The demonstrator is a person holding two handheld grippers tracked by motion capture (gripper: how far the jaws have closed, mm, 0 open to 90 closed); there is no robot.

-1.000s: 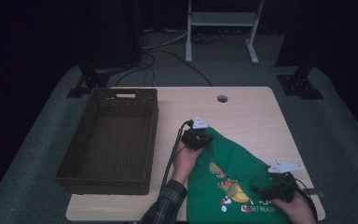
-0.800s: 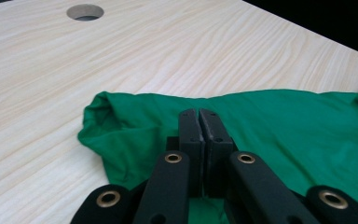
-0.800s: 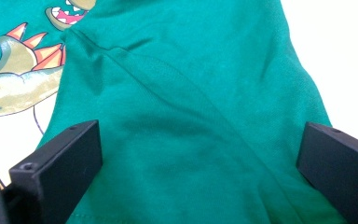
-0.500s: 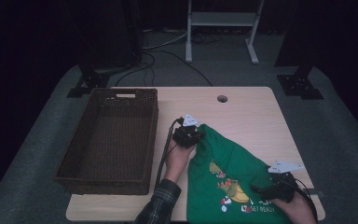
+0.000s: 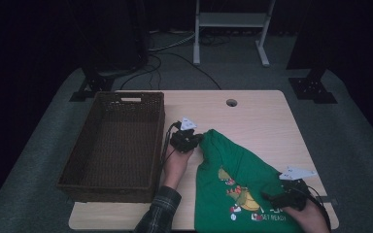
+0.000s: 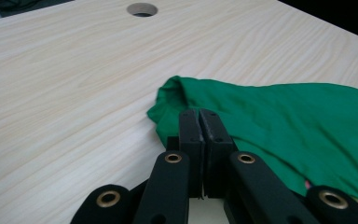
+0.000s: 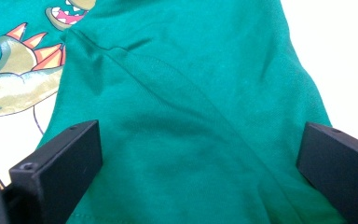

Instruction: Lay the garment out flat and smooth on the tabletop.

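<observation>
Since a second ago the left gripper [image 5: 188, 139] has slid toward the basket side of the table, and the far corner of the green shirt [image 5: 245, 182] has been drawn out with it; the right gripper [image 5: 285, 196] has kept its place at the near right.

From where I stand, the left gripper [image 6: 199, 122] is clenched tight, its 2 black jaws pressed together with a bunched fold of the green shirt [image 6: 279, 116] pinched at their tips. That fold sits on the pale wooden table [image 5: 252, 119], just beside the wicker basket [image 5: 114, 145], which lies along the table's left side. A round cable hole [image 5: 231, 102] shows in the tabletop farther back, well apart from the cloth.

The shirt lies spread over the near right part of the table, its cartoon print [image 5: 238, 191] facing up, running from the pinched corner down to the near edge.

The right gripper [image 7: 200, 154] hangs over the shirt's lower part with its jaws standing wide apart, released, the green cloth [image 7: 191, 93] lying flat beneath and between them. Whether they touch the cloth I cannot tell.
</observation>
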